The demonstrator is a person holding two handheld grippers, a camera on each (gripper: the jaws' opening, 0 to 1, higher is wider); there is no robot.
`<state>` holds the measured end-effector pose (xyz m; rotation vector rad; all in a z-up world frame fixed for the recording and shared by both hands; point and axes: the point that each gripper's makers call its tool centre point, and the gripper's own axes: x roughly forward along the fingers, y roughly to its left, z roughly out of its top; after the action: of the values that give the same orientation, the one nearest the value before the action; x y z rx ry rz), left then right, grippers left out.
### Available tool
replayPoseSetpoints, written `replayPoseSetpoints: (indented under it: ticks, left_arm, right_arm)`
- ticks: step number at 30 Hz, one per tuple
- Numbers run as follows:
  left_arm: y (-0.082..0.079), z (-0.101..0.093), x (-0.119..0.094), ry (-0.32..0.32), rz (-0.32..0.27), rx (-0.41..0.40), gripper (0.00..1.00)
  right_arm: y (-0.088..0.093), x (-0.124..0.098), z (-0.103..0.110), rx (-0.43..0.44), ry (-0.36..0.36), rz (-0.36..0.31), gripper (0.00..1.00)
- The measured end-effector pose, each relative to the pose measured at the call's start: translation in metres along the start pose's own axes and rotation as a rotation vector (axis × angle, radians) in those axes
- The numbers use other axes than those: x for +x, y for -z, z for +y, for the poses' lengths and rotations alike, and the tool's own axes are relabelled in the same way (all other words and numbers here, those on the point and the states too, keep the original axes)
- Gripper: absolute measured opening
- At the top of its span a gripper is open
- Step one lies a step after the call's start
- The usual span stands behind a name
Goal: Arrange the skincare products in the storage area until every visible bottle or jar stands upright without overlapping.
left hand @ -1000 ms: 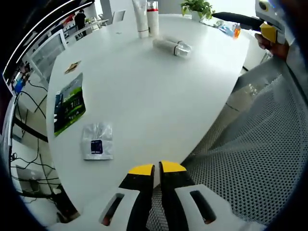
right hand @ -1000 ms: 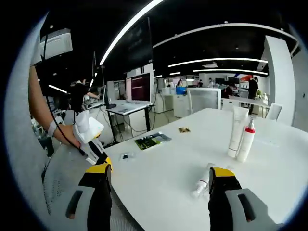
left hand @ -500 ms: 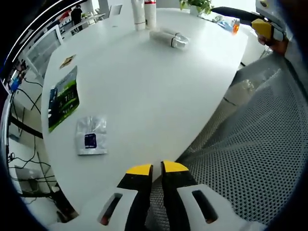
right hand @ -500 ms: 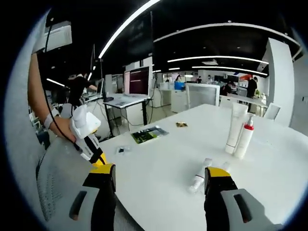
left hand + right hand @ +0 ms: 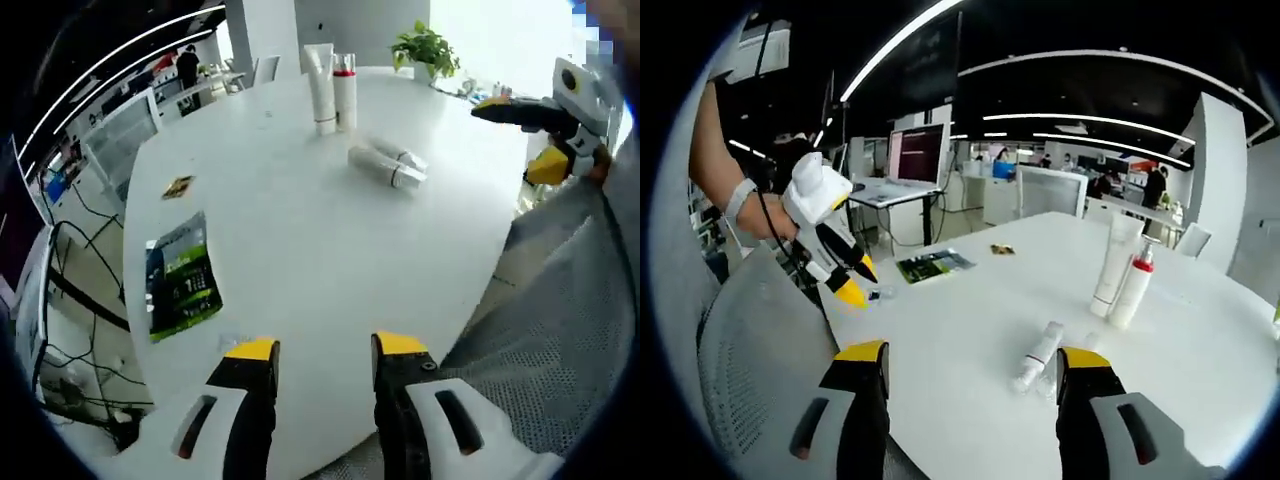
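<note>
On the white table [image 5: 280, 230] a white tube [image 5: 318, 75] and a white pump bottle with a red collar [image 5: 344, 90] stand upright side by side at the far end. Two small clear-capped bottles [image 5: 388, 165] lie on their sides next to each other, nearer the middle. My left gripper [image 5: 326, 348] is open over the near table edge, holding nothing. In the right gripper view the tube [image 5: 1110, 262] and pump bottle [image 5: 1132, 285] stand beyond the lying bottles [image 5: 1038, 355]. My right gripper [image 5: 973, 355] is open and empty, short of the lying bottles.
A green leaflet [image 5: 183, 280] and a small brown packet [image 5: 180, 186] lie on the table's left side. A clear sachet [image 5: 878, 294] sits near the edge. A potted plant [image 5: 425, 45] stands at the far end. Mesh chair backs [image 5: 750, 360] flank the table.
The left gripper's jaws have opened from shut. The left view has lifted from the table edge and chair toward the bottles. The right gripper stays open and has edged closer to the lying bottles.
</note>
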<state>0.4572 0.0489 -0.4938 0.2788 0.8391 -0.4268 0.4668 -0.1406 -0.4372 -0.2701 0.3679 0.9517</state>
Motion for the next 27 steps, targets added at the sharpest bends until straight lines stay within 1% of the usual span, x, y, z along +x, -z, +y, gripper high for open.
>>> replayPoseSetpoints:
  ticks: [1,2,3,4,5,6,7,8,11,12,14,16,17,18,19,20,21,22,25,26,27]
  left_arm:
    - [-0.018,-0.003,0.005,0.021,-0.034,-0.029,0.40]
    - [-0.027,-0.007,0.007,0.043,-0.048,-0.076,0.45]
    - [-0.045,-0.012,0.013,0.079,-0.081,-0.108,0.50]
    - [-0.056,-0.013,0.016,0.081,-0.102,-0.102,0.56]
    - [-0.070,-0.019,0.022,0.096,-0.129,-0.073,0.62]
    - [-0.077,-0.022,0.026,0.104,-0.134,-0.062,0.67]
    - [-0.085,-0.032,0.032,0.138,-0.130,-0.038,0.70]
    - [-0.087,-0.035,0.034,0.149,-0.126,-0.023,0.73]
    - [-0.097,-0.052,0.048,0.211,-0.093,0.098,0.76]
    - [-0.099,-0.055,0.051,0.225,-0.086,0.125,0.75]
    - [-0.103,-0.061,0.058,0.257,-0.063,0.207,0.75]
    - [-0.107,-0.063,0.066,0.272,-0.029,0.324,0.75]
    - [-0.109,-0.063,0.069,0.274,-0.021,0.375,0.75]
    - [-0.111,-0.063,0.073,0.278,-0.005,0.468,0.75]
    - [-0.112,-0.063,0.076,0.287,0.008,0.530,0.75]
    - [-0.113,-0.064,0.080,0.298,0.019,0.607,0.74]
    - [-0.113,-0.064,0.083,0.306,0.028,0.657,0.74]
    - [-0.113,-0.064,0.088,0.315,0.043,0.727,0.73]
    - [-0.113,-0.062,0.095,0.320,0.077,0.799,0.73]
    - [-0.114,-0.060,0.102,0.318,0.101,0.863,0.72]
    - [-0.115,-0.060,0.104,0.323,0.107,0.892,0.71]
  right_arm:
    - [0.001,0.000,0.000,-0.005,0.000,0.006,0.65]
    - [0.002,0.000,0.000,-0.009,0.002,0.009,0.65]
    - [0.002,0.000,-0.001,-0.012,0.005,0.013,0.64]
    - [0.002,-0.001,-0.002,-0.013,0.008,0.012,0.64]
    - [0.002,-0.001,-0.002,-0.012,0.010,0.010,0.64]
    - [0.002,-0.001,-0.002,-0.011,0.011,0.010,0.63]
    - [0.003,-0.001,-0.003,-0.011,0.014,0.014,0.63]
    - [0.004,-0.001,-0.004,-0.014,0.017,0.017,0.63]
    - [0.006,-0.001,-0.006,-0.023,0.028,0.026,0.62]
    - [0.006,-0.001,-0.007,-0.026,0.031,0.029,0.62]
    - [0.007,-0.001,-0.008,-0.027,0.037,0.033,0.61]
    - [0.008,-0.001,-0.009,-0.031,0.042,0.036,0.60]
    - [0.010,-0.001,-0.008,-0.029,0.036,0.041,0.56]
    - [0.011,-0.002,-0.006,-0.030,0.026,0.050,0.52]
    - [0.013,-0.002,-0.004,-0.041,0.018,0.061,0.47]
    - [0.013,-0.002,-0.003,-0.057,0.017,0.064,0.44]
    - [0.013,-0.002,-0.002,-0.070,0.018,0.062,0.43]
    - [0.013,-0.001,-0.001,-0.079,0.019,0.062,0.44]
    - [0.016,-0.001,-0.001,-0.088,0.018,0.077,0.42]
    - [0.017,-0.001,-0.003,-0.092,0.021,0.085,0.41]
    - [0.017,-0.001,-0.003,-0.090,0.023,0.085,0.40]
